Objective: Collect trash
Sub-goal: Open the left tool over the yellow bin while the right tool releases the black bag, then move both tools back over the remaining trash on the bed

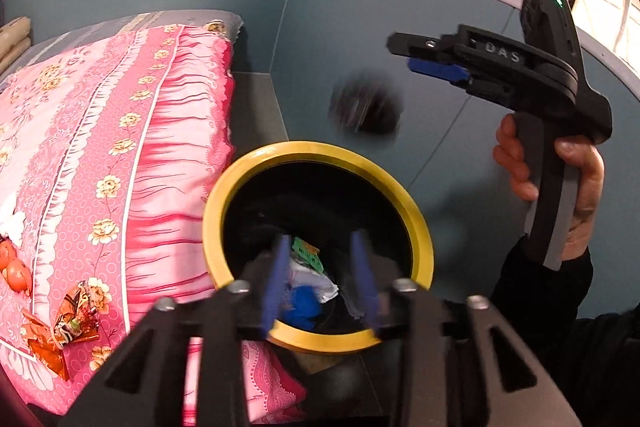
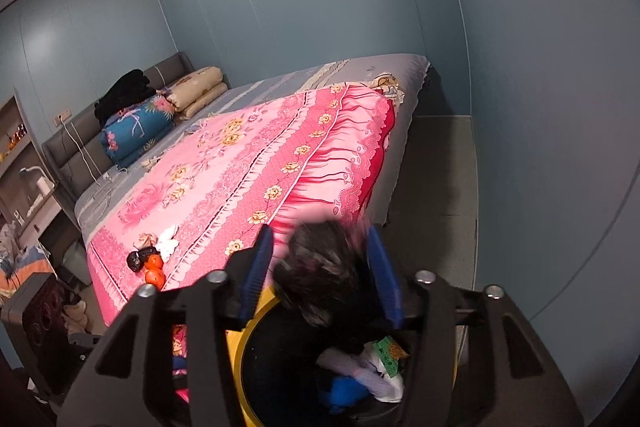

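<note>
A black bin with a yellow rim (image 1: 320, 151) stands beside the bed. It holds a green wrapper (image 1: 306, 253), white paper and something blue. My left gripper (image 1: 320, 279) is open just over the bin's mouth, with nothing between its blue pads. A hand holds my right gripper (image 1: 404, 55) higher up at the right, and it is open. A dark crumpled piece of trash (image 1: 366, 107) hangs blurred in mid-air below it, touching no pad. In the right wrist view this dark piece (image 2: 324, 267) shows between the spread fingers of my right gripper (image 2: 320, 275), above the bin rim (image 2: 236, 351).
The bed's pink floral cover (image 2: 240, 155) carries orange wrappers (image 1: 60, 327), orange fruit (image 2: 154, 273), a white tissue (image 2: 168, 243) and a black scrap (image 2: 140, 259). Pillows and folded blankets (image 2: 136, 131) lie at the headboard. A grey floor strip (image 2: 436, 187) runs between the bed and the blue wall.
</note>
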`<state>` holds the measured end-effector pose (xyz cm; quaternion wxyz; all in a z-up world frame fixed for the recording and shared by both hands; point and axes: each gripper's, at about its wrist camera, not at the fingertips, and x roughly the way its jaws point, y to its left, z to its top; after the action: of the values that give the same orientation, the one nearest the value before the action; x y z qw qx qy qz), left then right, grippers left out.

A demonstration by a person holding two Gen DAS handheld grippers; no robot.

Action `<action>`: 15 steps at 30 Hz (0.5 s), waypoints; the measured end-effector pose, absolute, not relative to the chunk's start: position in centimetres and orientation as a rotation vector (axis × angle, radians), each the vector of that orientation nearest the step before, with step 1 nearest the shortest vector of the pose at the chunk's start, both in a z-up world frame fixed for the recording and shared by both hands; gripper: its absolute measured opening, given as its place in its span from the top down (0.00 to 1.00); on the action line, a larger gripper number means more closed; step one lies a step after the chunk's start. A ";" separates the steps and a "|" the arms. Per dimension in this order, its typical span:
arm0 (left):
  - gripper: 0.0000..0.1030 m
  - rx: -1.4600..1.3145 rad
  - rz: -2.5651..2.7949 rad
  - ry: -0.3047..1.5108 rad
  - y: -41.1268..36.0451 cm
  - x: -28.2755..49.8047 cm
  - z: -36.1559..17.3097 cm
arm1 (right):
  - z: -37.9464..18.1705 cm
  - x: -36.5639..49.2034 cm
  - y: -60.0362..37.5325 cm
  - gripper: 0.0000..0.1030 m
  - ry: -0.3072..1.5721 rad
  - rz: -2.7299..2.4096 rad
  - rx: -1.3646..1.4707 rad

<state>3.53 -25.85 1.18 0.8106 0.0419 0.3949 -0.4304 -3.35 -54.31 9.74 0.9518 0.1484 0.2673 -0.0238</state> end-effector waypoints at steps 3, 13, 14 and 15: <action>0.53 0.065 -0.893 0.839 -24.8 4.0 1.5 | 9.9 -3.7 -54.5 0.47 0.526 -0.044 0.317; 0.24 0.039 -0.696 0.731 -18.8 6.1 3.7 | 12.2 -4.2 -51.4 0.33 0.386 0.085 0.289; 0.23 0.037 -0.674 0.720 -18.1 6.4 4.0 | 12.5 -3.9 -50.5 0.32 0.373 0.113 0.282; 0.20 0.033 -0.643 0.707 -17.0 6.8 4.3 | 12.8 -3.6 -49.9 0.31 0.363 0.129 0.275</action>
<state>6.80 -17.04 4.27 0.8878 0.0158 0.3404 -0.3093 -3.59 -49.93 12.77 0.9721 0.1364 0.1800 0.0638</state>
